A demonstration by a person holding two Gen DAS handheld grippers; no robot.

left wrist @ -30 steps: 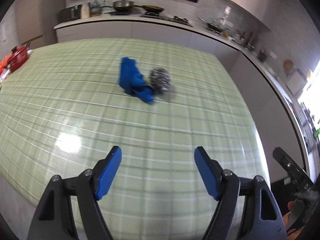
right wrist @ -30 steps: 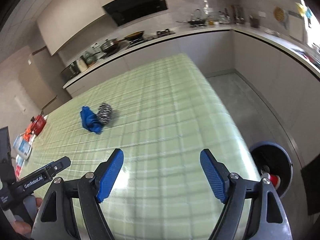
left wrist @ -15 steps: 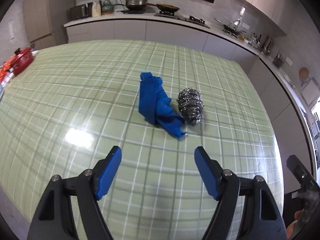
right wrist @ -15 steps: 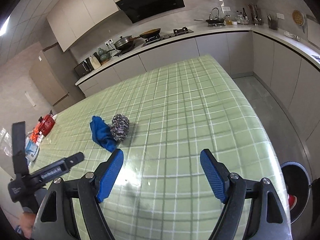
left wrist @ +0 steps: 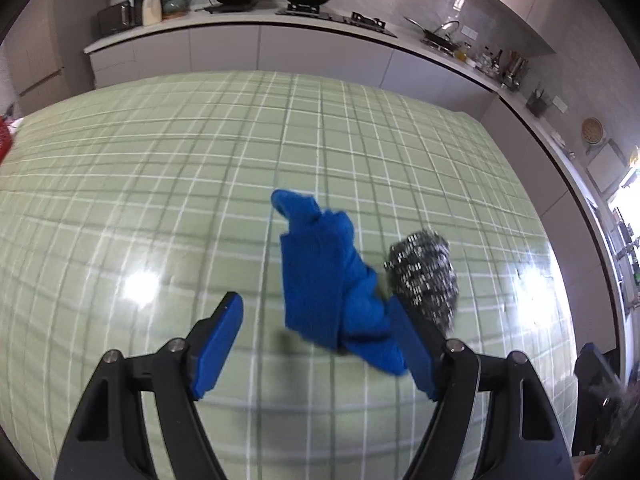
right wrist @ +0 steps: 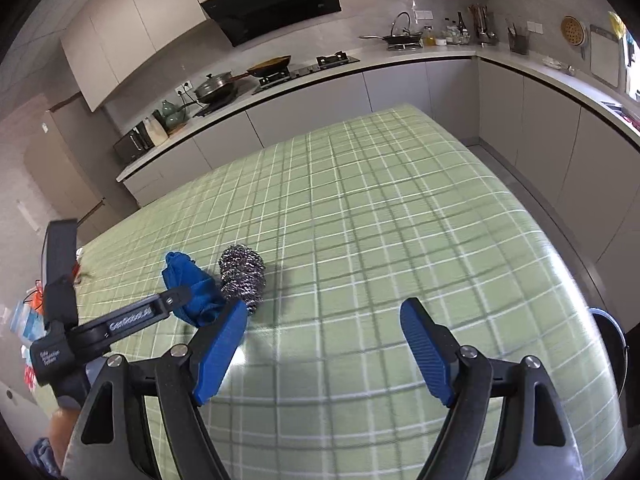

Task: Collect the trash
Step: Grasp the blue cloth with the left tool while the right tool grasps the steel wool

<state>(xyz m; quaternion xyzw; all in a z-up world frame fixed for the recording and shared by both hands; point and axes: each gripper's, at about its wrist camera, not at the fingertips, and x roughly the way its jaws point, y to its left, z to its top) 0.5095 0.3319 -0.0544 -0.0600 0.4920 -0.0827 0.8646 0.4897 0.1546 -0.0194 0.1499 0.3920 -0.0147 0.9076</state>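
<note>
**Left gripper closes in on the blue cloth**

Over the last second both views have advanced across the green checked tablecloth (left wrist: 160, 184). In the left wrist view the crumpled blue cloth (left wrist: 320, 276) has grown from a small shape in the upper middle of the frame to a large one just right of centre, and it now sits low in the frame. The steel wool scourer (left wrist: 424, 272) touches its right side.

The left gripper (left wrist: 320, 344) has its jaws apart, nothing pinched. The cloth's lower end reaches in front of the right pad, while the left pad stands clear over bare tablecloth.

In the right wrist view the right gripper (right wrist: 324, 344) is also spread and empty, over bare cloth at lower centre; cloth and scourer lie at middle left.

The approach looks nearly done; the pick has not begun. The cloth seems the left gripper's likely target.
</note>
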